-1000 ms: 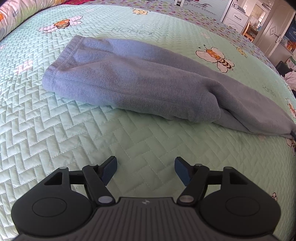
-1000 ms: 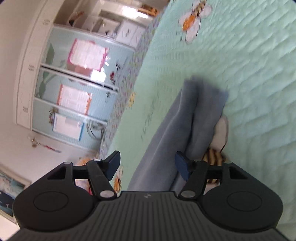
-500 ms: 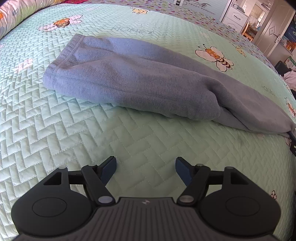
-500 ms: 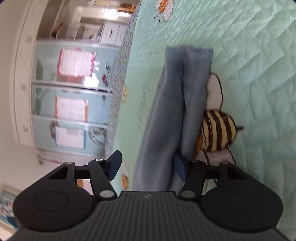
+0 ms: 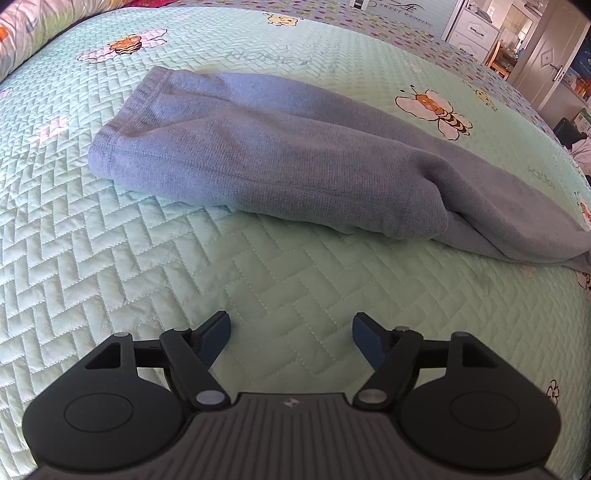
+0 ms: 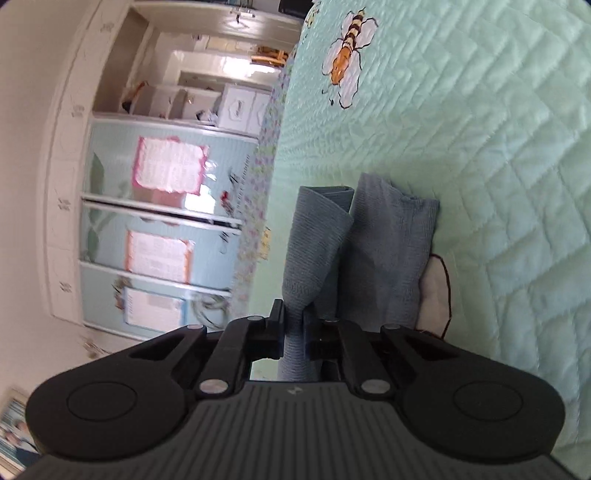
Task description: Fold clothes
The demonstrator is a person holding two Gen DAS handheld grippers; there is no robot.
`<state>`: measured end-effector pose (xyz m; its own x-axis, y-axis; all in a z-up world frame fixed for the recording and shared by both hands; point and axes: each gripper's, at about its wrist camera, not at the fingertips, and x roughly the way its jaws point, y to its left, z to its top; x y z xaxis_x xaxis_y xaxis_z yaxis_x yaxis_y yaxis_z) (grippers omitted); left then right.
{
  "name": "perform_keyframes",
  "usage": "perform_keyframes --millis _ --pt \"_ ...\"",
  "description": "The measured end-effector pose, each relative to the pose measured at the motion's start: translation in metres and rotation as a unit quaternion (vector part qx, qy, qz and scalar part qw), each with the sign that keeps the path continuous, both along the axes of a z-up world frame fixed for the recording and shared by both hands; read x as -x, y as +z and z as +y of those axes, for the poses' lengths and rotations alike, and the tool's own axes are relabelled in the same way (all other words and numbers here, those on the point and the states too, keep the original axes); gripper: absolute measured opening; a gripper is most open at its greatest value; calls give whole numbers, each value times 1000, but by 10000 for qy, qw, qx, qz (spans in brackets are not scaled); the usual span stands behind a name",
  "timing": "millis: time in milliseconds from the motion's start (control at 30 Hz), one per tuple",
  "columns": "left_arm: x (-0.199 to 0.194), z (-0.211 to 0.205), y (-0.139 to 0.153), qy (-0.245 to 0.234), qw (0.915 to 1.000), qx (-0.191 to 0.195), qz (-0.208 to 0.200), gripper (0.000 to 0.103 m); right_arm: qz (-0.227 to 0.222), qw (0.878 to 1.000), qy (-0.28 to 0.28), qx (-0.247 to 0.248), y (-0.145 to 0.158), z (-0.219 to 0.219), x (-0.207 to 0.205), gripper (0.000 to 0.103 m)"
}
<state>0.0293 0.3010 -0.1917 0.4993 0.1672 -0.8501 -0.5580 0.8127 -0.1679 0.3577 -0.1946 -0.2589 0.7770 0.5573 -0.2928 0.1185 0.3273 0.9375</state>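
Left gripper (image 5: 291,332) wide open over the green quilt (image 5: 155,266), holding nothing, blue pants (image 5: 280,155) lying flat on the bed just past it, right gripper (image 6: 294,325) pinched tight on one pant end, bee picture (image 6: 345,55) farther off

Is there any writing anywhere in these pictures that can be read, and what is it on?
"SWEET WEDDING": on the pale panel behind the bed, partly cut off above.
"HONEY": stitched faintly into the green quilt, beyond the blue garment.
More stitched letters on the quilt near its right edge: too distorted to read.
Framed pink sheets on the cabinet doors: too blurred to read.
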Motion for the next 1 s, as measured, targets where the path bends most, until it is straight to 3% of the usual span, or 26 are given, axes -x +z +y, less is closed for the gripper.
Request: perform_keyframes --millis 100,333,500,567,700,833,933,1000 --pt "1 2 1 4 10000 40 -11 76 -113 9991 -156 379 16 -6 4 6" --pt "1 2 1 9 10000 37 -29 77 130 9992 -82 369 -5 -14 5 4" --pt "5 4 2 -24 10000 73 -37 76 312 9989 -21 350 -21 -20 4 11" --pt "8 5 4 13 9999 102 -73 76 372 9992 26 140 -20 -25 5 20" --pt "19 10 11 97 9994 150 -287 76 155 9997 -103 -182 -9 -37 34 59" --pt "32 26 17 406 9970 244 -617 76 -133 9995 228 -165 2 -25 77 68" --pt "41 49 18 872 9911 576 -826 76 -251 9938 1067 -182 8 19 104 69" --pt "47 62 18 1136 9856 822 -941 76 -290 9817 1870 -191 12 68 121 69"
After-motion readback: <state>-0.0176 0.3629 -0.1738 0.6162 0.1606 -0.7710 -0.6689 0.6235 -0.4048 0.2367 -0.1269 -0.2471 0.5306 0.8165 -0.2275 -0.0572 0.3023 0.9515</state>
